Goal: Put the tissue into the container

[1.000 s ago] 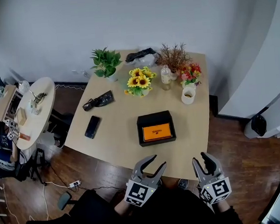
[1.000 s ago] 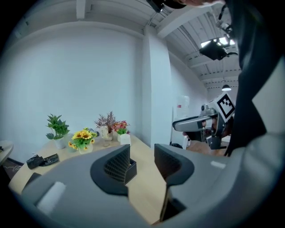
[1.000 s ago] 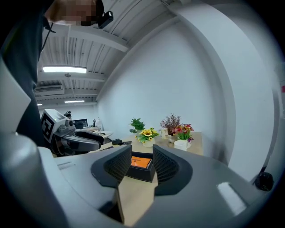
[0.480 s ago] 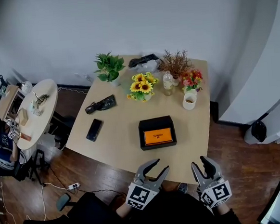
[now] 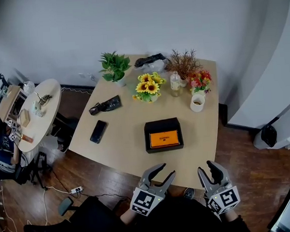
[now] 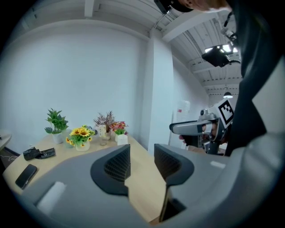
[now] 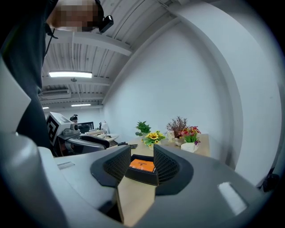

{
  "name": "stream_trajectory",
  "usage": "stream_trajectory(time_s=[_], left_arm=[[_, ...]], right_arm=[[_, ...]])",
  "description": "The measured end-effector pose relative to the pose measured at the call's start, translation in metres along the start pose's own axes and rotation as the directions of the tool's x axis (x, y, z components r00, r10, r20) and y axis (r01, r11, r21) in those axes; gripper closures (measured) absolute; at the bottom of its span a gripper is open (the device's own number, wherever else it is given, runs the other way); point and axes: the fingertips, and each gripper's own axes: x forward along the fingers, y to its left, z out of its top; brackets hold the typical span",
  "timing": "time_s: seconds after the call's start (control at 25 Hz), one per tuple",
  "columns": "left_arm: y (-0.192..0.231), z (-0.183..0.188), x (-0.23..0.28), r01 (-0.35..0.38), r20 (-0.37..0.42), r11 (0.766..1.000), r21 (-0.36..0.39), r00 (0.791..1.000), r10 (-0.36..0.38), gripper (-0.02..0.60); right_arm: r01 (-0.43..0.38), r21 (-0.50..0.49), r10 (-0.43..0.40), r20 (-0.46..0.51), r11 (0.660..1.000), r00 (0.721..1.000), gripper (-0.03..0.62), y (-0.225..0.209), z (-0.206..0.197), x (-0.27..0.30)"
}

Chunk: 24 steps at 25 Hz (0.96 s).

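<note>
A black container (image 5: 163, 135) with a flat orange thing inside sits on the wooden table (image 5: 132, 144), near the front. In the right gripper view the container (image 7: 143, 168) shows beyond the jaws. A white crumpled thing (image 5: 152, 65) lies at the far edge under a black object; I cannot tell whether it is the tissue. My left gripper (image 5: 161, 173) hovers open just off the table's near edge, nothing between its jaws (image 6: 141, 161). My right gripper (image 5: 208, 167) is beside it, also open and empty (image 7: 141, 161).
At the back stand a green plant (image 5: 114, 66), sunflowers (image 5: 147, 86), a bottle (image 5: 175, 82), dried twigs (image 5: 181, 61), red flowers (image 5: 198, 78) and a white mug (image 5: 197, 102). A phone (image 5: 98, 131) and a black pouch (image 5: 104, 105) lie left. A round side table (image 5: 35, 114) stands further left.
The head view has shifted a little, so the table sits slightly lower and to the right. Both grippers stay at the near edge, hardly moved.
</note>
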Motion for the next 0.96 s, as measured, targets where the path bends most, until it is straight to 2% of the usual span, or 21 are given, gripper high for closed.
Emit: stream_trajectory(time_s=[0.96], left_arm=[[-0.0056,-0.0011,0.0050,-0.007,-0.010,1.000,-0.016,1.000,0.007,0.431]], right_arm=[[-0.023,0.006,0.023,-0.020,1.000,1.000,0.447,-0.0050,-0.0068,-0.0029]])
